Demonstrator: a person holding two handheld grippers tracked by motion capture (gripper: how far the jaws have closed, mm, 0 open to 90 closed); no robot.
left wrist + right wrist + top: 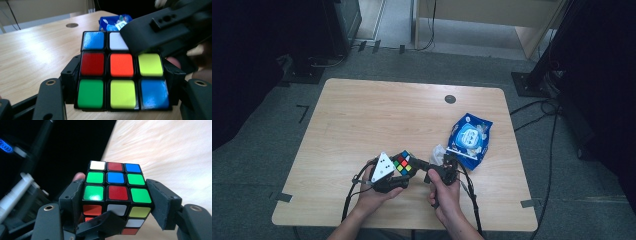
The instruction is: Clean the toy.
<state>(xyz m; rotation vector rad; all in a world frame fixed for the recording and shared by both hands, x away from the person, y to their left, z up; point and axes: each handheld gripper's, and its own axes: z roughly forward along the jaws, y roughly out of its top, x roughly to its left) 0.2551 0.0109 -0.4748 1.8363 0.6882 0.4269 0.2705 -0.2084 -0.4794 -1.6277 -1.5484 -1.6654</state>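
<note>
A scrambled cube (122,77) is clamped tight between the jaws of the left tool (398,174), held just above the bench (362,115) near its front edge. The right tool (428,167) is set around the same cube (116,195), its jaws spread at the sides; whether the pads press cannot be told. One cube and two tools are counted. Black edges and glossy mixed stickers are shown. One blue packet (470,137) lies to the right.

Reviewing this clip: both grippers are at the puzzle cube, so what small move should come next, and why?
Probably close the right gripper onto the cube. The left gripper already clamps it, while the right one's pads flank it, one with a gap showing.
</note>
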